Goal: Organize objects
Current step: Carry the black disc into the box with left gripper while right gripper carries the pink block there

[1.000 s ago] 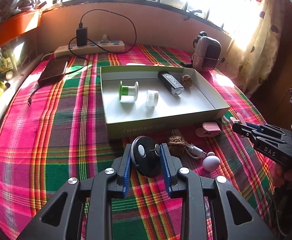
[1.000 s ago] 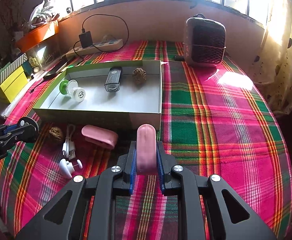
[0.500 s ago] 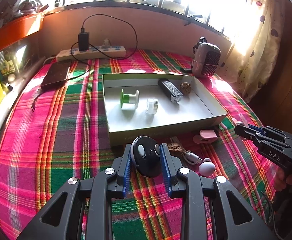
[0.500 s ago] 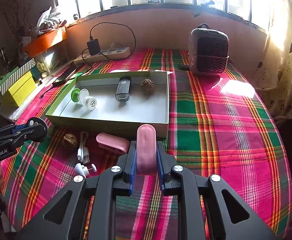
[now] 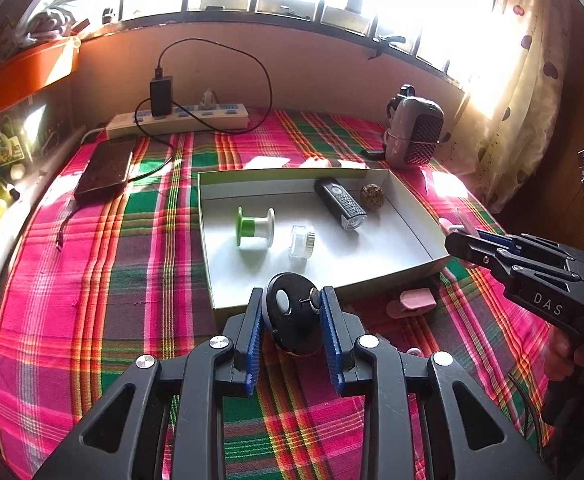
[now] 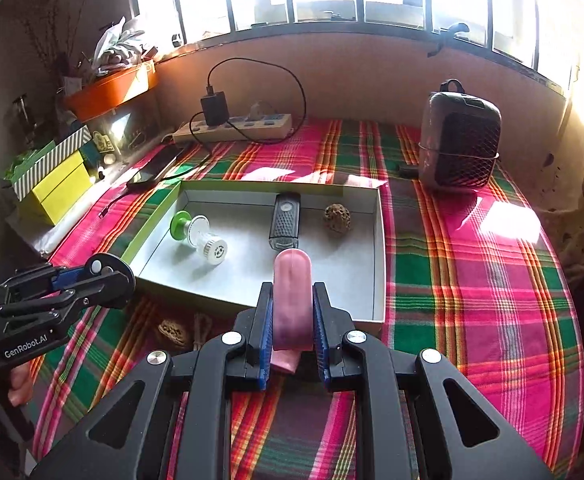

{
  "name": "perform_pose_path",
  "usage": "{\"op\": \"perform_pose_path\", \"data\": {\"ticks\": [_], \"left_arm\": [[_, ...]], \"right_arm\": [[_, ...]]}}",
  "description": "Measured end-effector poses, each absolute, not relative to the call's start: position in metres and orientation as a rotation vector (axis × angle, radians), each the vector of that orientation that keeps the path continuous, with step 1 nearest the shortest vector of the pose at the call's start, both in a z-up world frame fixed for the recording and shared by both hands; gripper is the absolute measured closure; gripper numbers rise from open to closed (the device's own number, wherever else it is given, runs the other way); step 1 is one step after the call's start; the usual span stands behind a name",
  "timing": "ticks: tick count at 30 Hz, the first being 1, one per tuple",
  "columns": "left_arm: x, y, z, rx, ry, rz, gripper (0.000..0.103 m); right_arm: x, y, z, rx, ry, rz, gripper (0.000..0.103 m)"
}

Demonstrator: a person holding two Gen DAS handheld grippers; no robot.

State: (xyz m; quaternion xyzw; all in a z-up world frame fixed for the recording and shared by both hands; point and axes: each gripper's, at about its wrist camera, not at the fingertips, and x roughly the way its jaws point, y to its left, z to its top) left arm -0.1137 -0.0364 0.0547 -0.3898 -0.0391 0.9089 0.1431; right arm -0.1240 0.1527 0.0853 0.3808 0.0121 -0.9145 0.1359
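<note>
Midway through: four items already in the box point(image 5: 420, 236) ahead; left gripper point(image 5: 292, 312) clamped on a black disc point(image 5: 292, 320), right gripper point(image 6: 292, 316) clamped on a pink case point(image 6: 292, 296); walnut point(image 6: 173, 332), cable, second pink piece point(image 5: 416, 300) left outside below.

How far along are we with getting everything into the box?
Four items already lie in the box: green spool, clear jar, black light, walnut. In hand: the left gripper holds a black disc, the right gripper a pink case. Left on the cloth: another pink case, a walnut and a cable.
</note>
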Motion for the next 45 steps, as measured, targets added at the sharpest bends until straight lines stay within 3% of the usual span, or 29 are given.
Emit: {"op": "perform_pose_path", "data": {"ticks": [45], "left_arm": [[-0.185,-0.032,0.026,-1.221,-0.100,2.624,0.078]], "right_arm": [[-0.256,0.072,0.046,1.258,0.100,-2.420,0.084]]}}
